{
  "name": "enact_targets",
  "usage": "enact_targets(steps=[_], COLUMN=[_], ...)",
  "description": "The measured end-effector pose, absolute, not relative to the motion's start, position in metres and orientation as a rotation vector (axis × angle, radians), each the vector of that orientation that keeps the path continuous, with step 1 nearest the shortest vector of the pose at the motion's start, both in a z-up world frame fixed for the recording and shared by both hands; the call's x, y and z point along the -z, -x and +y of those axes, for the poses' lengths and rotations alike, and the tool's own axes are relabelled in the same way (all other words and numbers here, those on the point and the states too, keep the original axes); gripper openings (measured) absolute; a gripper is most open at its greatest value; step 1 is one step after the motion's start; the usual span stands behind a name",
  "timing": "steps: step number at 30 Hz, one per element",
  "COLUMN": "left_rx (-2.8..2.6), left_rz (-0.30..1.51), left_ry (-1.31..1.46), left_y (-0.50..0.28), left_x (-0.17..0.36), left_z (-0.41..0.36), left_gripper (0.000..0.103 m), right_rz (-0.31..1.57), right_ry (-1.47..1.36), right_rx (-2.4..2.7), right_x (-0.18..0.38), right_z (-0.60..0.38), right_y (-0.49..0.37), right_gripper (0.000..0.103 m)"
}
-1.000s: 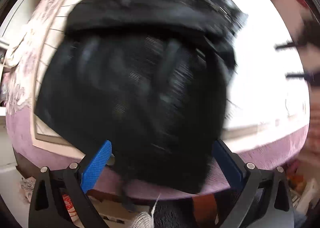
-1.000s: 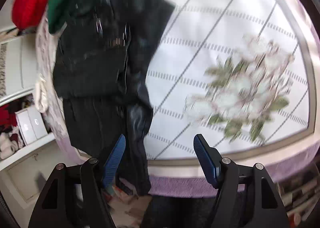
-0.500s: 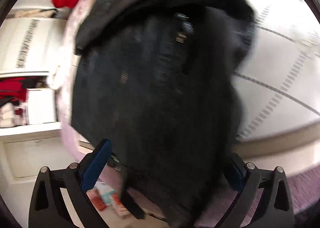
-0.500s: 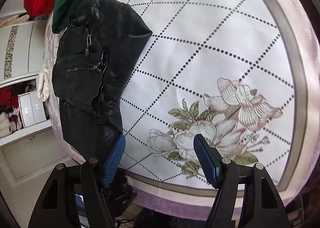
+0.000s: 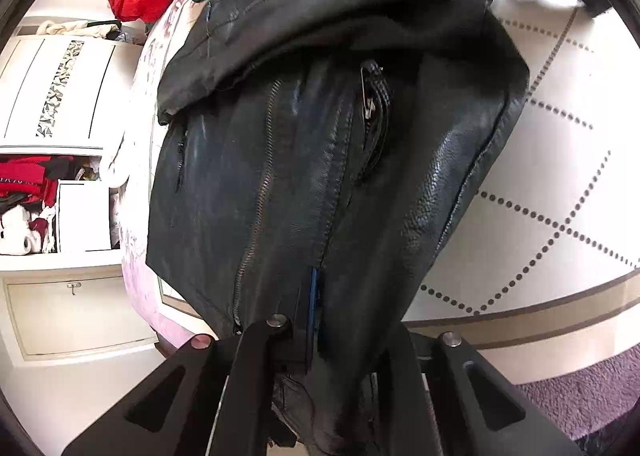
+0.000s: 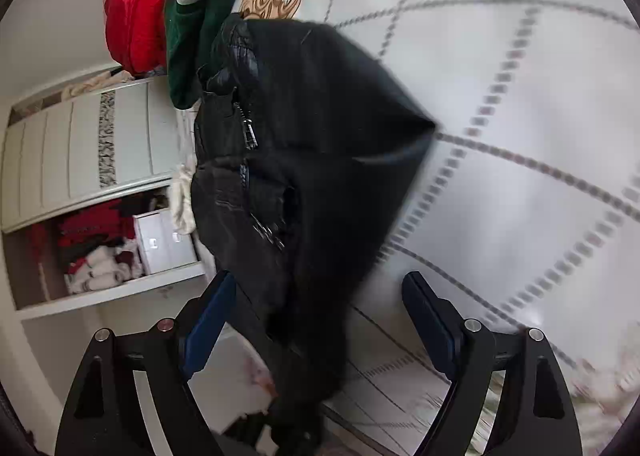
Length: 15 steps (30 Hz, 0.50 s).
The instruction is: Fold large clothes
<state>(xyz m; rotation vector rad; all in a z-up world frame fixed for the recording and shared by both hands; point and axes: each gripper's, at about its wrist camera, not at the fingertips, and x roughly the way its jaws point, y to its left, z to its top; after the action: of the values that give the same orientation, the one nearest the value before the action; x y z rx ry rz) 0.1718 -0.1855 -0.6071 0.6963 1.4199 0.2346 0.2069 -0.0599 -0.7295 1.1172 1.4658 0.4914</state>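
Observation:
A black leather jacket (image 5: 320, 159) with zips lies over the left edge of the bed (image 5: 560, 215), its lower part hanging off. My left gripper (image 5: 320, 312) is shut on the jacket's hem; leather covers the pads. In the right wrist view the jacket (image 6: 312, 159) fills the middle. My right gripper (image 6: 316, 308) is open, its blue pads either side of the hanging part, not closed on it.
A red garment (image 6: 136, 11) and a green striped one (image 6: 192, 15) lie at the bed's far end. A white wardrobe (image 6: 80, 143) with an open shelf of clothes stands to the left. The bedspread is white with dotted diamonds.
My left gripper has closed on the jacket hem. My right gripper has swung left from the flower print and now straddles the jacket's hanging edge.

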Motion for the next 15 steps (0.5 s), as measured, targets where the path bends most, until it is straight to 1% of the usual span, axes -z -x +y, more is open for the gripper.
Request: enact_targets(steps=[2,3,4,5,8,11,15], left_rx=[-0.231,-0.231,-0.233,-0.231,-0.218,-0.174,-0.059], left_rz=[1.420,1.418,1.414,1.417,1.426,1.447,1.478], left_ry=[-0.676,-0.674,-0.668,-0.650,-0.591,-0.508,-0.390], left_y=[-0.172,-0.173,-0.175,-0.176,-0.179,-0.172,-0.161], left_x=[0.597,0.594,0.589,0.582,0.558,0.523,0.472], left_z=[-0.185,-0.183,-0.182,-0.178,-0.168,-0.159,-0.151], left_gripper=[0.006,0.006,0.006,0.006,0.005,0.004,0.005], right_rz=[1.452,1.453,1.467,1.492,1.504,1.533,1.621], right_ry=[-1.143,-1.155,-1.149,-1.152,-1.191,-1.135,-1.008], right_rx=[-0.474,-0.464,-0.438,-0.383,-0.324,-0.303,-0.225], right_x=[0.729,0.729,0.729,0.730,0.711,0.666,0.599], right_z=[-0.047,-0.040,-0.035,-0.032,-0.038,-0.046,-0.058], right_y=[-0.217,-0.221,-0.223,-0.223,-0.216,-0.202,-0.186], right_gripper=[0.087,0.077,0.058,0.029,0.023,0.022,0.021])
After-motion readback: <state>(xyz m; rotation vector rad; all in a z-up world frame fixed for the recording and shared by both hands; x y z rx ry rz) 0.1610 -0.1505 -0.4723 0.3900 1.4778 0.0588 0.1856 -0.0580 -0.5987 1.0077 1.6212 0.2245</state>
